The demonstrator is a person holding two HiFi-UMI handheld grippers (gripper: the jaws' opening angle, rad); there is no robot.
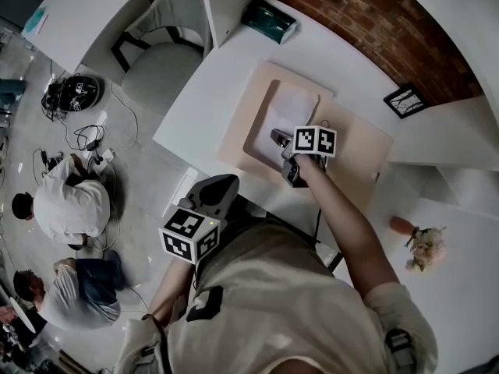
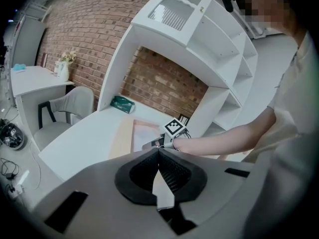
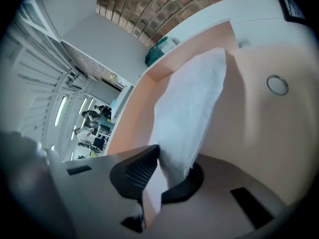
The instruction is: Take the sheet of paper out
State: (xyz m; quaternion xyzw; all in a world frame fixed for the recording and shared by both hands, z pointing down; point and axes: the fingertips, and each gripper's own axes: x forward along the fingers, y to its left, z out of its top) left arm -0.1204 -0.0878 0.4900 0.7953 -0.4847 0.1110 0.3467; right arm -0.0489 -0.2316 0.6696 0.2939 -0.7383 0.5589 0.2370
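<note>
A white sheet of paper [image 1: 293, 106] lies in the recess of a flat beige case [image 1: 359, 150] on the white desk [image 1: 203, 107]. My right gripper [image 1: 277, 138] reaches into the recess at the sheet's near edge. In the right gripper view the sheet [image 3: 192, 98] runs down between the two black pads, and my right gripper [image 3: 164, 161] is shut on it; the beige case [image 3: 249, 123] spreads beneath. My left gripper [image 1: 222, 185] hangs off the desk's near edge, away from the case. Its pads meet at the tips with nothing between them [image 2: 158, 152].
A green tissue box [image 1: 269, 20] sits at the desk's far side and a small framed picture [image 1: 405, 100] to the right. A grey chair [image 1: 168, 41] stands left of the desk. People sit on the floor [image 1: 70, 201] among cables. A metal ring [image 3: 277, 84] shows on the case.
</note>
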